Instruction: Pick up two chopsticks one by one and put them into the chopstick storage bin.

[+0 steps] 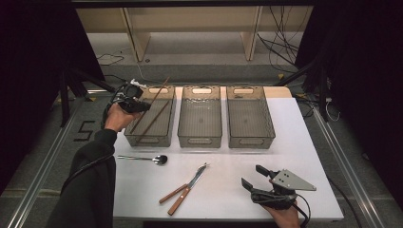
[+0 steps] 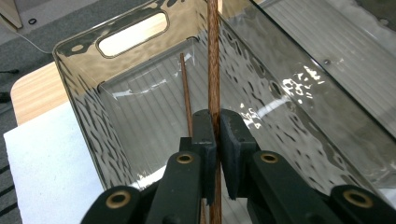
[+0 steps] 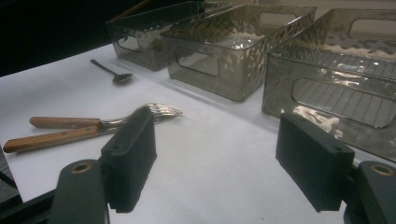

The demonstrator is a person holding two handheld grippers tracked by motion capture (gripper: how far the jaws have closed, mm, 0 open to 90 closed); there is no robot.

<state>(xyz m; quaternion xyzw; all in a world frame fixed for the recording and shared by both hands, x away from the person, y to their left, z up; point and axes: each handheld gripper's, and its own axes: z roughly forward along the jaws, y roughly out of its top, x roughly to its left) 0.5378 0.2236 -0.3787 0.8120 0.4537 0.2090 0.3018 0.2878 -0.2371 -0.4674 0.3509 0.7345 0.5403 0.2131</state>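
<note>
White tabletop (image 1: 228, 190) carries three clear bins in a row. Over the leftmost bin (image 1: 151, 118) the left gripper (image 2: 217, 135) has its jaws clamped on one chopstick (image 2: 213, 70); another chopstick (image 2: 186, 91) lies inside. Right gripper (image 3: 224, 154) rests near the knife (image 3: 51, 138), jaws wide.

Grey floor (image 1: 43, 156), wooden shelving (image 1: 190, 28), dark surroundings.
</note>
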